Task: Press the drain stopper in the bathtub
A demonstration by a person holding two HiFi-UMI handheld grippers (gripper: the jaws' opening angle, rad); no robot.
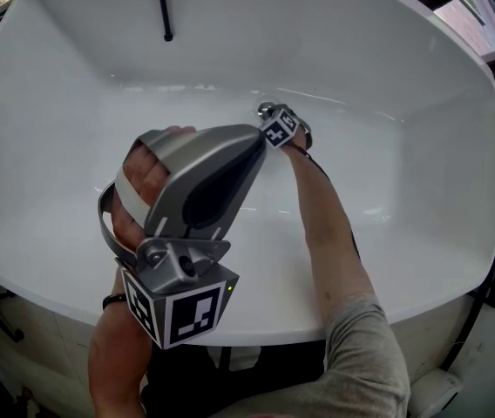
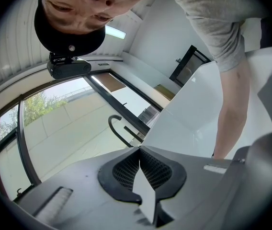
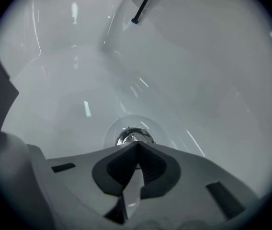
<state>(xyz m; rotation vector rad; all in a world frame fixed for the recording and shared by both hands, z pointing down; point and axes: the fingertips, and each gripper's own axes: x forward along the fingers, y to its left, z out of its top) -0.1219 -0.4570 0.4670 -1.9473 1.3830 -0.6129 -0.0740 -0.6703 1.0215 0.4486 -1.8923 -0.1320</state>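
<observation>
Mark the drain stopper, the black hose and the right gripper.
drain stopper (image 3: pixel 129 136), right gripper view, on its chrome cap.
black hose (image 1: pixel 161 3), head view, on its hanging length.
right gripper (image 3: pixel 137 144), right gripper view, where its closed tips meet.

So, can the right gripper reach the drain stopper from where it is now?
Probably yes: the right gripper, shut, sits just above the drain stopper, and nothing lies between them.

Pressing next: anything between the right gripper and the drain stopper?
Nothing; in its own view the right gripper points shut jaws straight at the drain stopper.
</observation>
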